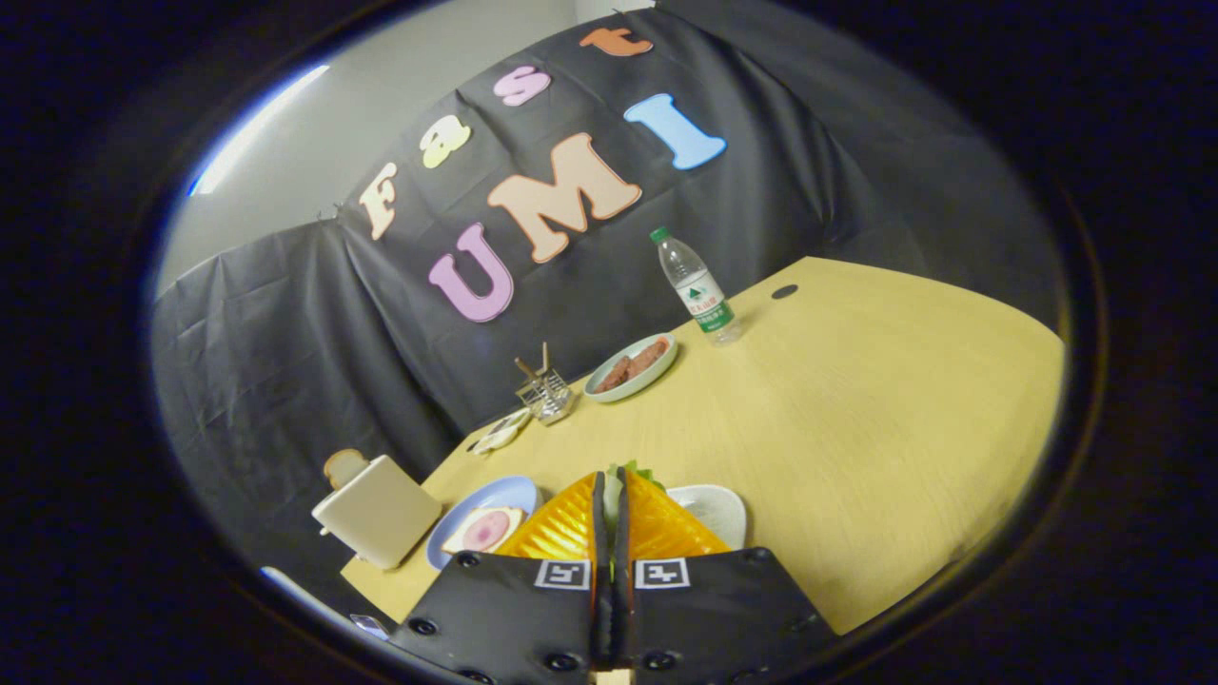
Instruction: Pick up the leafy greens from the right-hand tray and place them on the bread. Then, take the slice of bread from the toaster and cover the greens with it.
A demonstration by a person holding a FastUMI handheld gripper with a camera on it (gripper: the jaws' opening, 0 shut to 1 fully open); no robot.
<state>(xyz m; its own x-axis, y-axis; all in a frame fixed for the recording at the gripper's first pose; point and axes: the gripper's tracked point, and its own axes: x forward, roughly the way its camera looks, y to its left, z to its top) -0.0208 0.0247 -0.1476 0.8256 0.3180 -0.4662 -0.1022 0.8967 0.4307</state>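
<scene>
The hand-held gripper (611, 495) is pinched tight on the leafy greens (636, 472), lifted above the bench (856, 400). They aren't yet on the bread (483, 529), which waits on its blue plate (495, 497). The toaster (378, 511) at the bench's edge holds its slice (343, 465).

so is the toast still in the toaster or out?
In. A bread slice pokes up from the toaster slot. The fingers are shut on the leafy greens.
</scene>
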